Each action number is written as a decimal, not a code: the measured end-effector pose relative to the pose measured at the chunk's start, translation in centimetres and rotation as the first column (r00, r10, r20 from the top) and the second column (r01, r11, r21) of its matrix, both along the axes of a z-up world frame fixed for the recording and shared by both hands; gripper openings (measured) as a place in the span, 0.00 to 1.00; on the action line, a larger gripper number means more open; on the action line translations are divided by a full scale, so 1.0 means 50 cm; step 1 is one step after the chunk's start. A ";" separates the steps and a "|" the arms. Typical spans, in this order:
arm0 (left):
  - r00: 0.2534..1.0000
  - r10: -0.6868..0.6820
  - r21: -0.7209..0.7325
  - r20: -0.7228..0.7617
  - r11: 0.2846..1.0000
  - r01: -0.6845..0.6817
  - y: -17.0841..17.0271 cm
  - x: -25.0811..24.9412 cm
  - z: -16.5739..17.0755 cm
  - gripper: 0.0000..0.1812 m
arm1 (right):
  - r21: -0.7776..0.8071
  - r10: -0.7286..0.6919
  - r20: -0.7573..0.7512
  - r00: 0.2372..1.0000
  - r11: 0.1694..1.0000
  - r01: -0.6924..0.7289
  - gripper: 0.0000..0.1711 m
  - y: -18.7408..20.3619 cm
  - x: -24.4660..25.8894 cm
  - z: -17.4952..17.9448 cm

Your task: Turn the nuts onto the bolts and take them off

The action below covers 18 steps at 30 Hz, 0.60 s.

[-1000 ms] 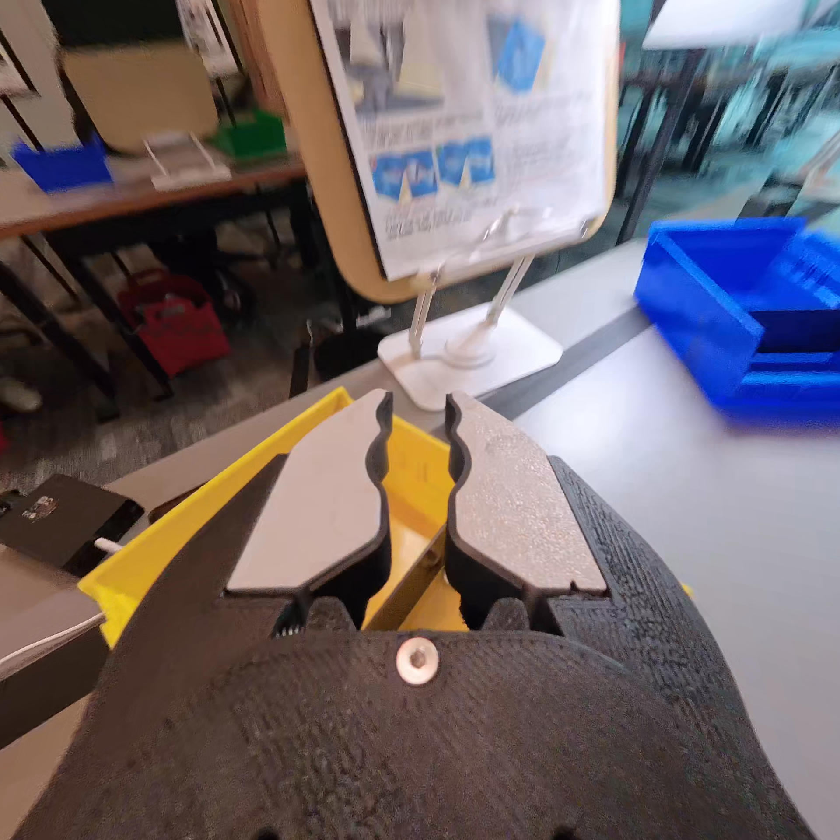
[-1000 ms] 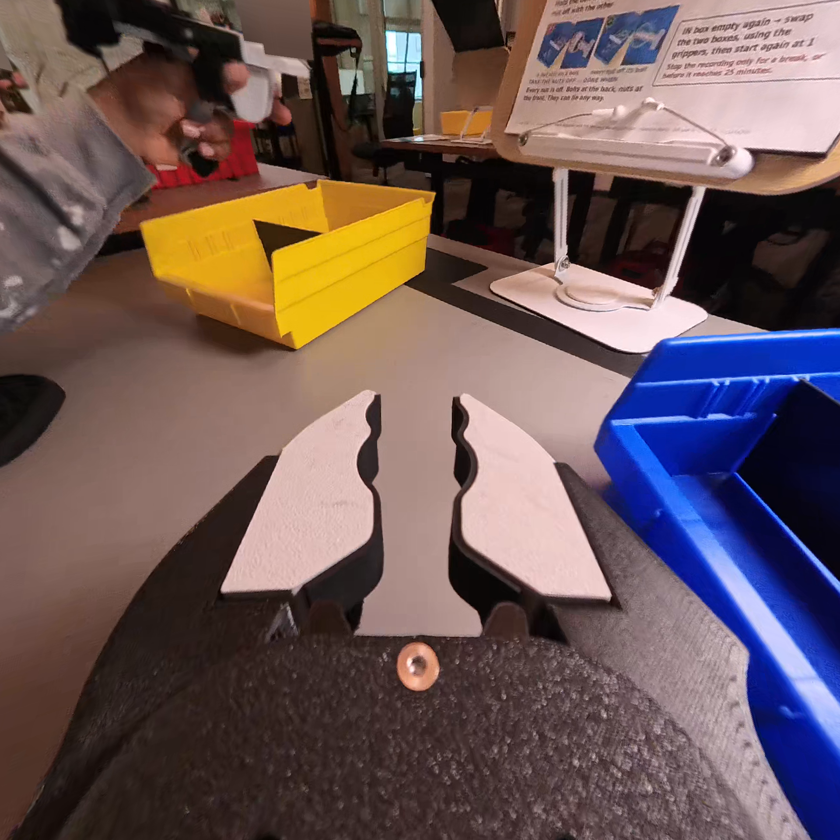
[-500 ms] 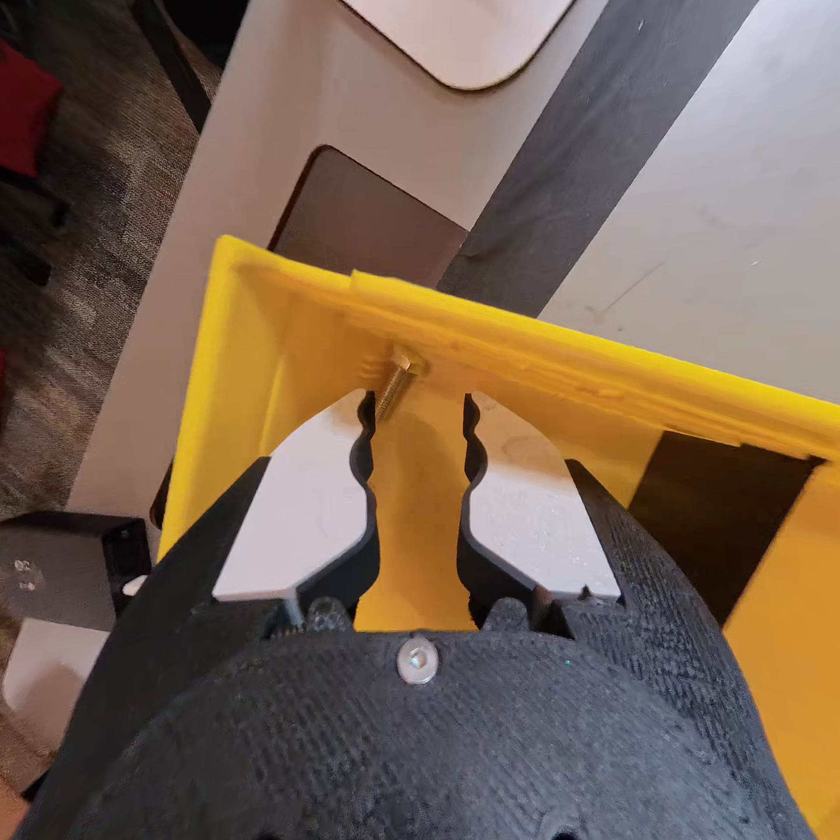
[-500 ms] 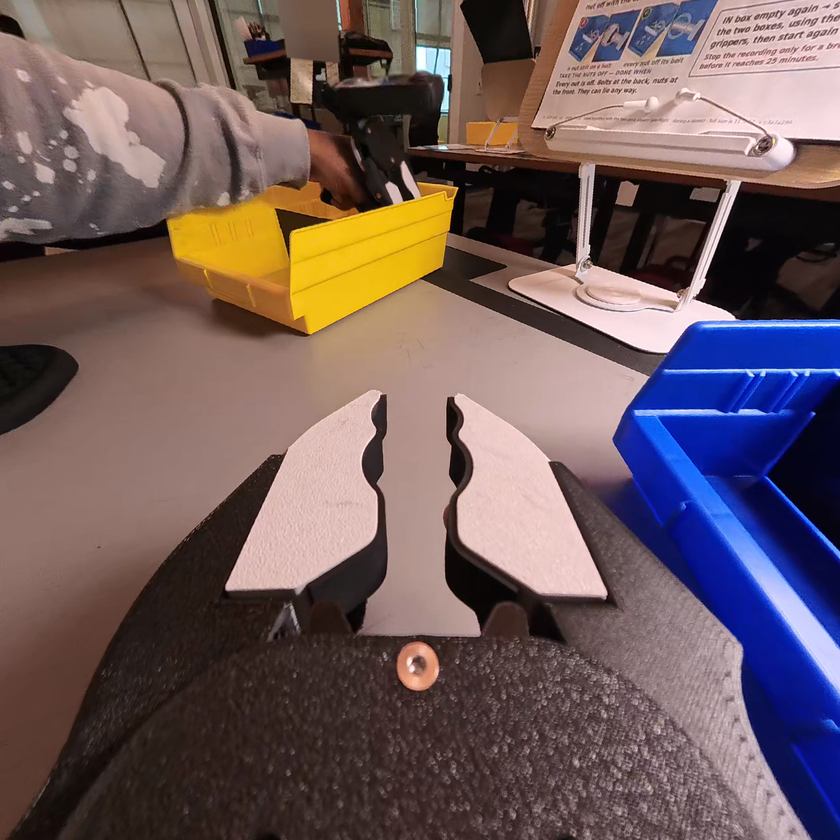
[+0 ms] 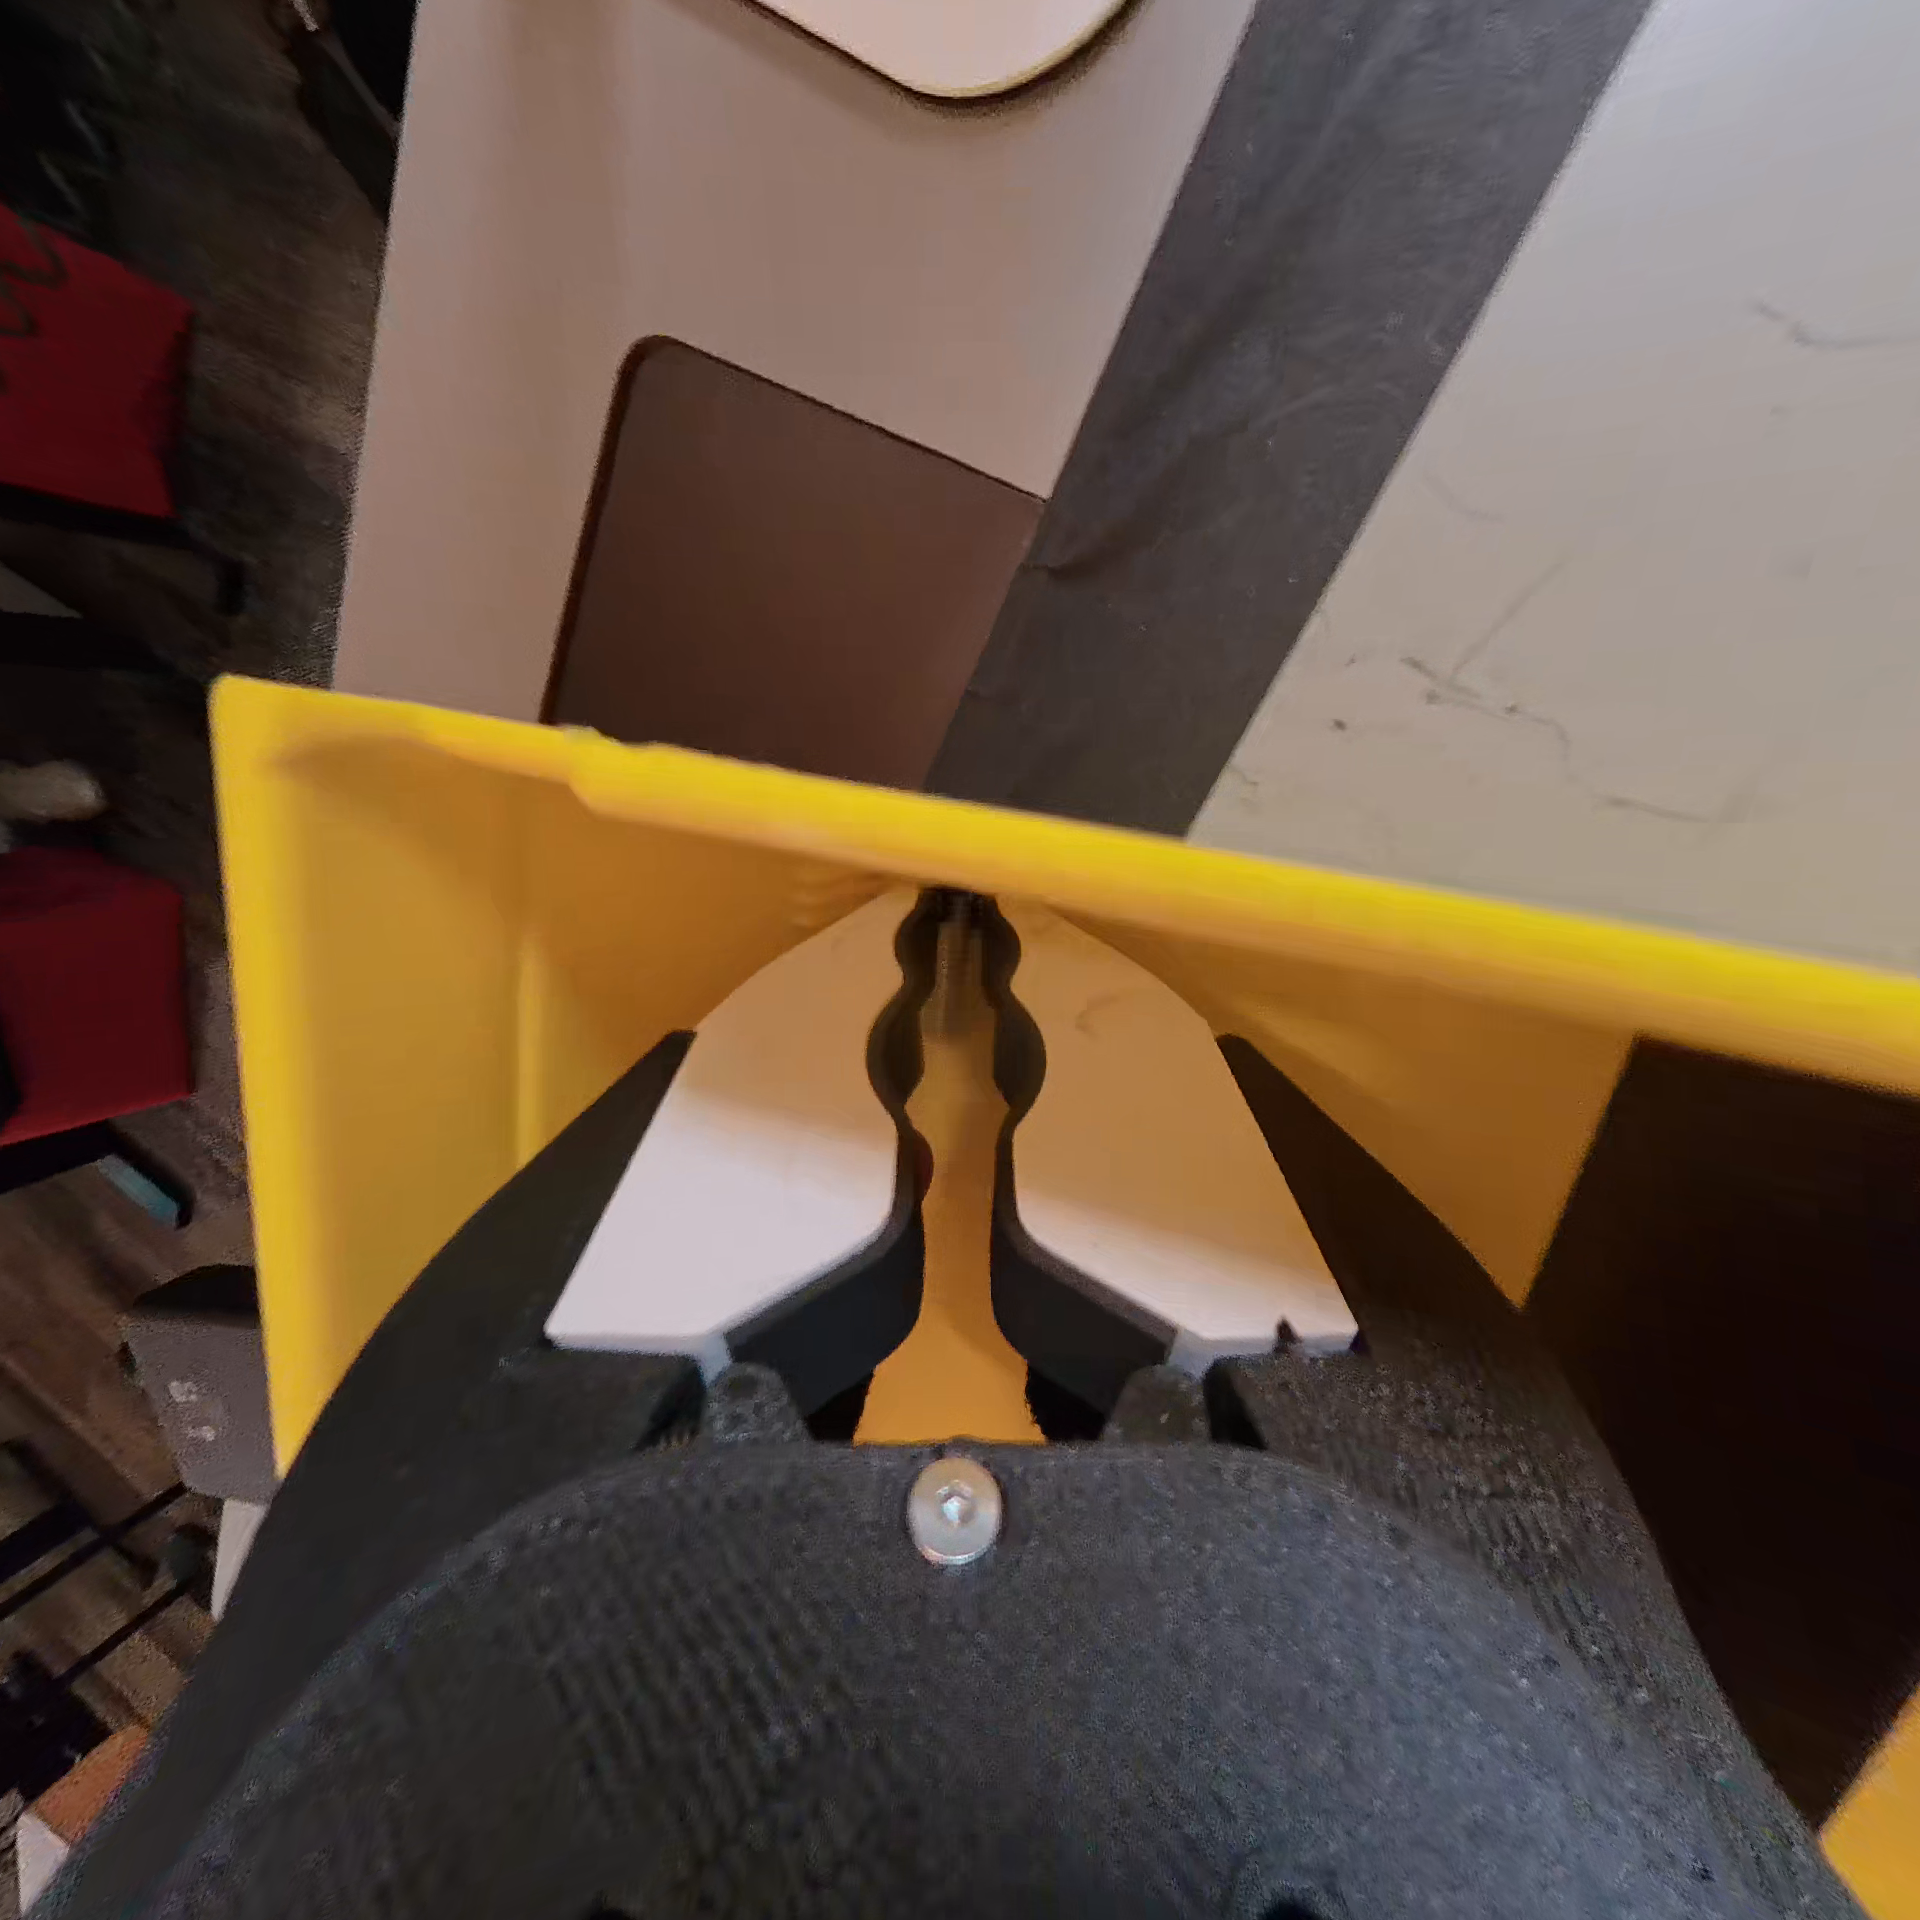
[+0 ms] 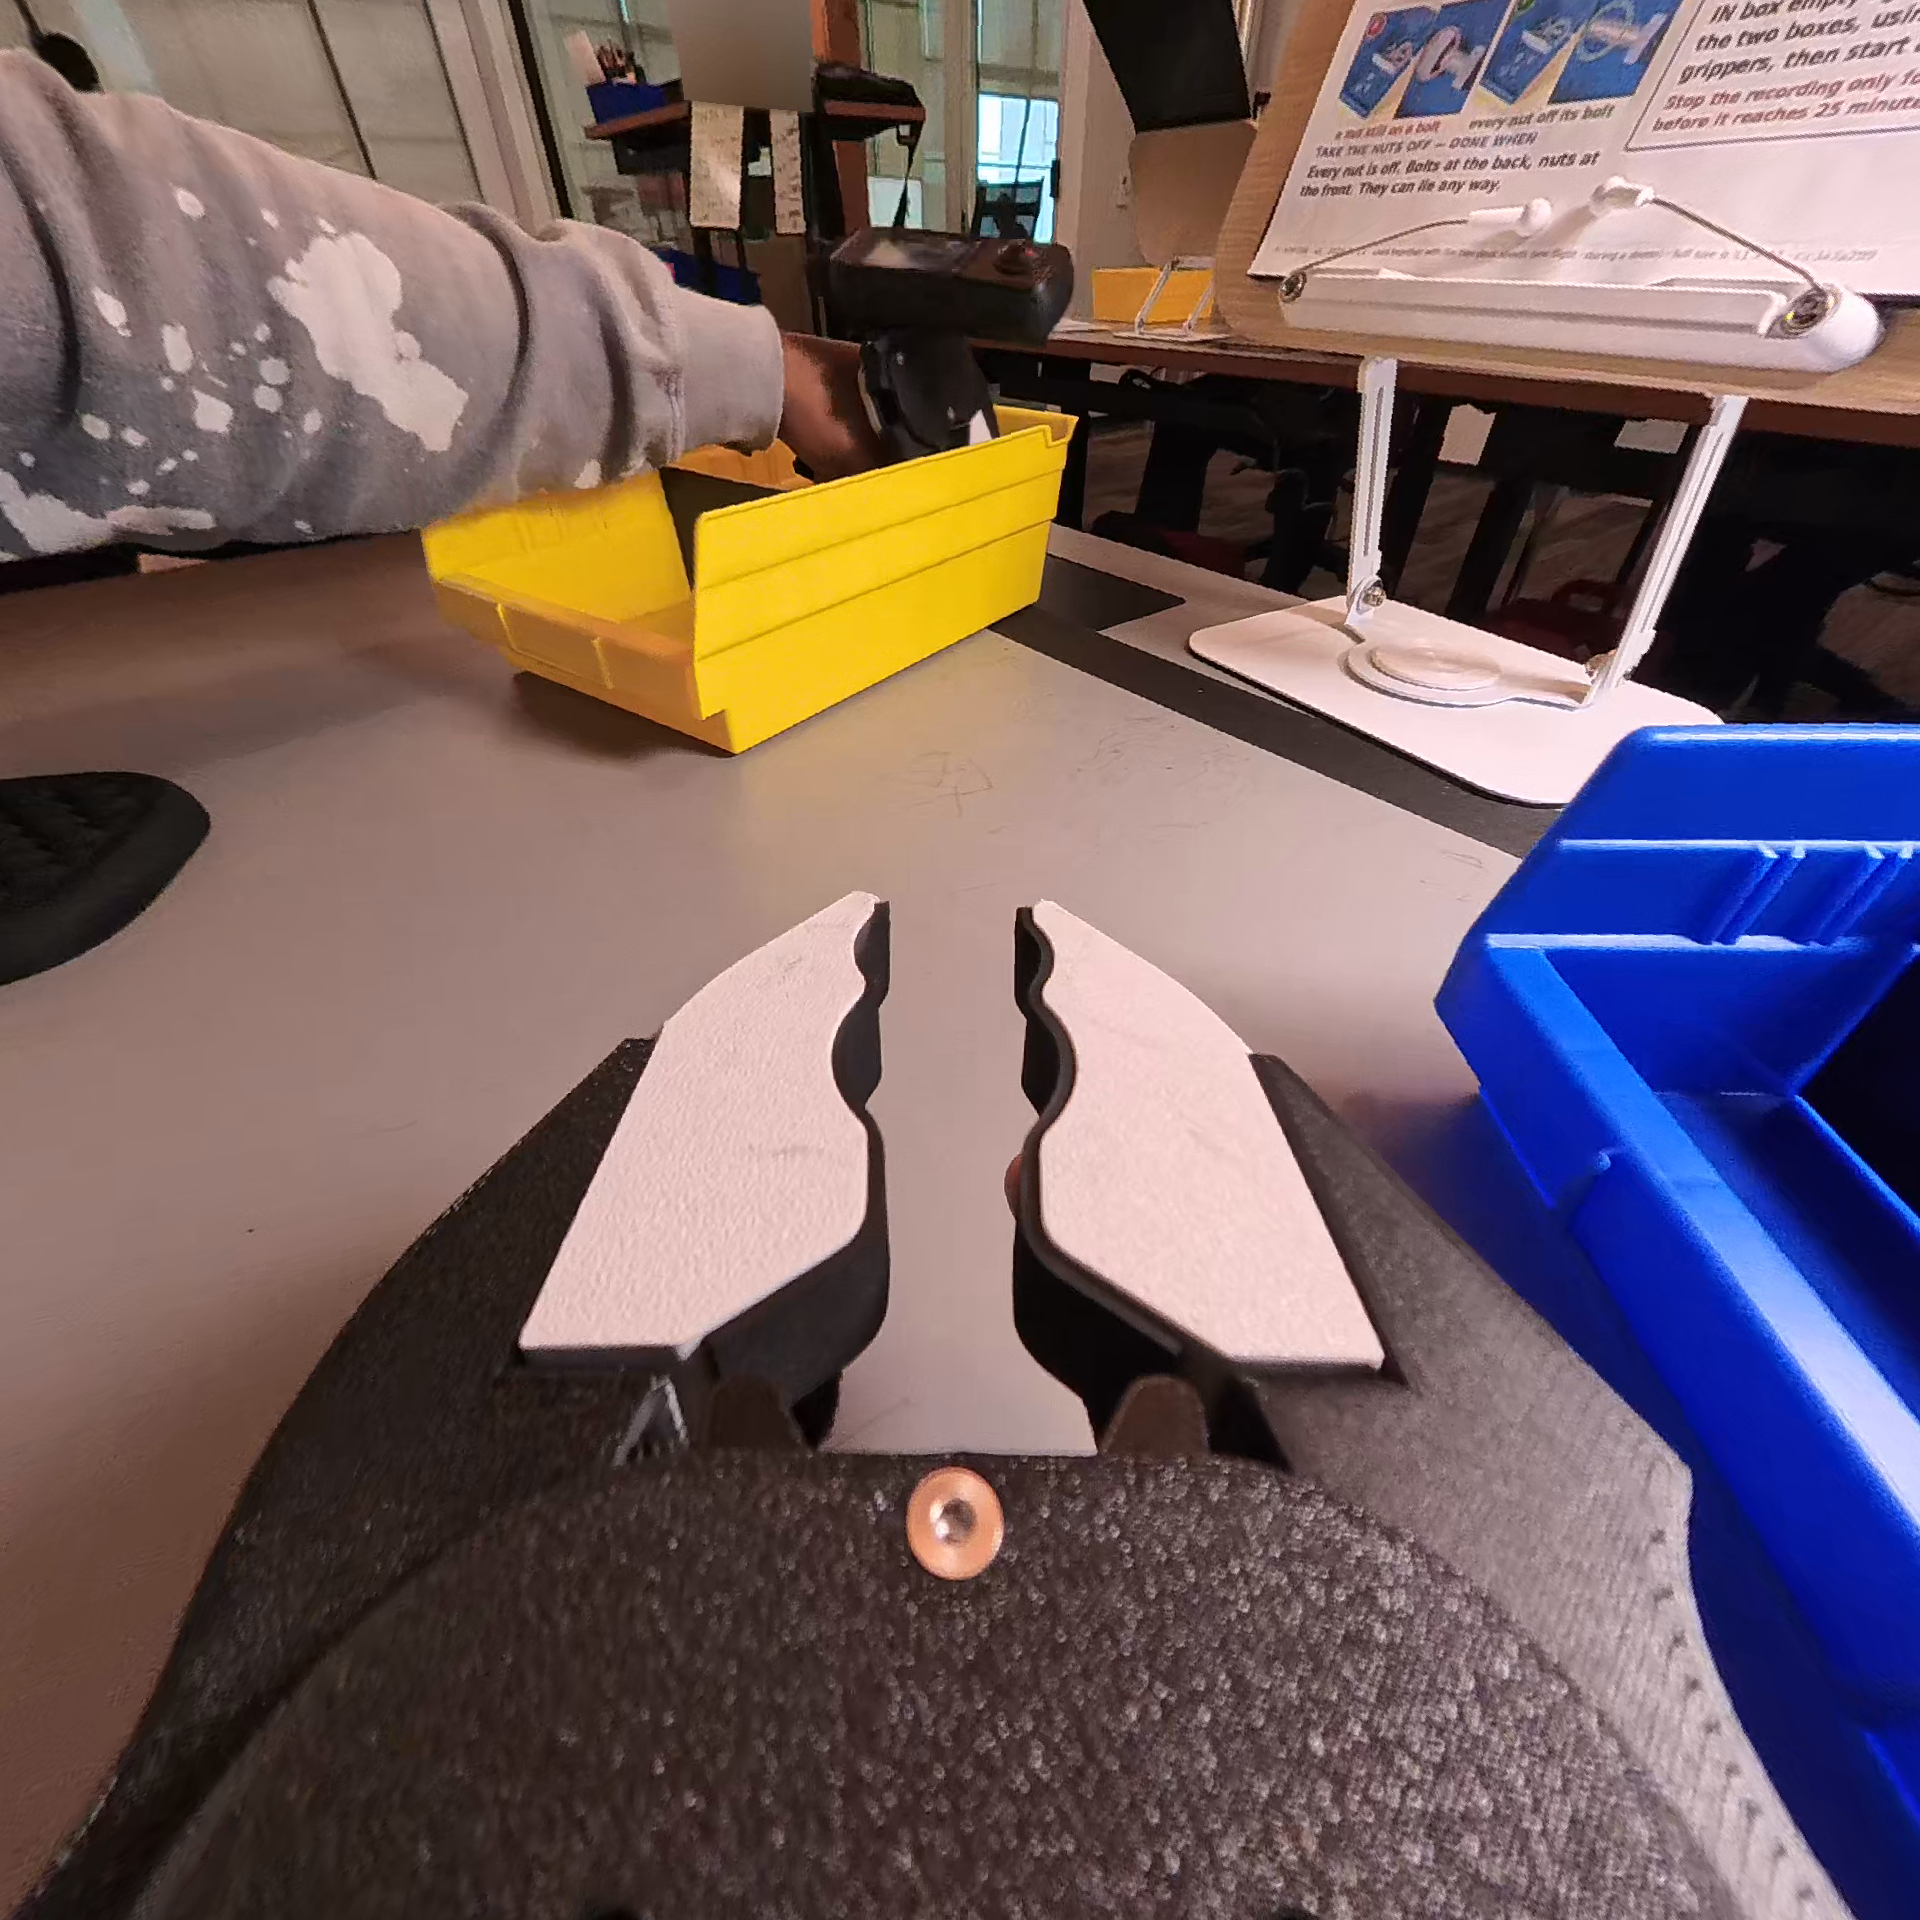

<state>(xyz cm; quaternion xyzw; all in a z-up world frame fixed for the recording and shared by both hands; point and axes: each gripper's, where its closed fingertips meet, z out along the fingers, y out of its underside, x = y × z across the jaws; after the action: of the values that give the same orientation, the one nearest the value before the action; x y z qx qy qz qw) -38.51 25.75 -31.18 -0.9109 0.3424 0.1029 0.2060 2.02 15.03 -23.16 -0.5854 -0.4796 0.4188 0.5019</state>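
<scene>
Left wrist view: left gripper point(image 5: 956, 997) now deep in the yellow bin point(image 5: 1351, 883), fingers drawn nearly together around the threaded bolt point(image 5: 951, 971) at the far wall, against apart and short of it half a second ago. Probably gripped, so lifting out comes next. Tight there: wall just ahead, corner close on the left. Right wrist view: right gripper point(image 6: 951, 1023) apart, holding nothing, low over grey table point(image 6: 416, 987); blue bin point(image 6: 1662, 1039) just beside, much free room leftward.
</scene>
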 end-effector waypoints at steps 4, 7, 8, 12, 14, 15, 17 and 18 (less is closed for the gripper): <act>0.999 -0.037 -0.097 -0.020 0.995 0.035 -0.050 -0.013 0.001 0.05 | 0.009 0.006 -0.001 1.000 1.000 -0.006 0.13 -0.005 -0.001 0.002; 1.000 -0.011 -0.131 -0.014 0.991 0.009 -0.077 -0.024 0.003 0.08 | 0.008 0.018 0.000 1.000 1.000 -0.018 0.13 -0.009 -0.003 0.002; 1.000 0.005 -0.126 -0.021 0.992 -0.007 -0.079 -0.031 0.004 0.10 | 0.008 0.020 0.001 1.000 1.000 -0.020 0.13 -0.010 -0.004 0.001; 0.996 0.082 -0.174 0.026 0.982 -0.076 -0.095 -0.045 -0.008 0.17 | 0.007 0.024 0.008 1.000 1.000 -0.024 0.12 -0.012 -0.007 -0.002; 0.992 0.099 -0.182 0.076 0.980 -0.084 -0.096 -0.040 -0.013 0.16 | 0.008 0.021 0.008 1.000 1.000 -0.022 0.12 -0.012 -0.006 -0.003; 0.989 0.110 -0.182 0.097 0.979 -0.091 -0.094 -0.038 -0.014 0.13 | 0.008 0.020 0.008 1.000 1.000 -0.020 0.12 -0.012 -0.006 -0.003; 0.987 0.114 -0.189 0.112 0.978 -0.092 -0.095 -0.035 -0.017 0.06 | 0.006 0.017 0.007 1.000 1.000 -0.017 0.12 -0.009 -0.005 -0.003; 0.989 0.117 -0.203 0.096 0.975 -0.096 -0.099 -0.038 -0.017 0.06 | 0.002 0.015 0.007 1.000 1.000 -0.015 0.12 -0.008 -0.005 -0.004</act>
<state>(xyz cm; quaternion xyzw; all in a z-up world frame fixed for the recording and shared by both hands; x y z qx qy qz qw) -40.42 20.82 -32.04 -0.9481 0.2901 0.0303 0.1268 1.75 14.63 -23.36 -0.5827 -0.4859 0.4200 0.4979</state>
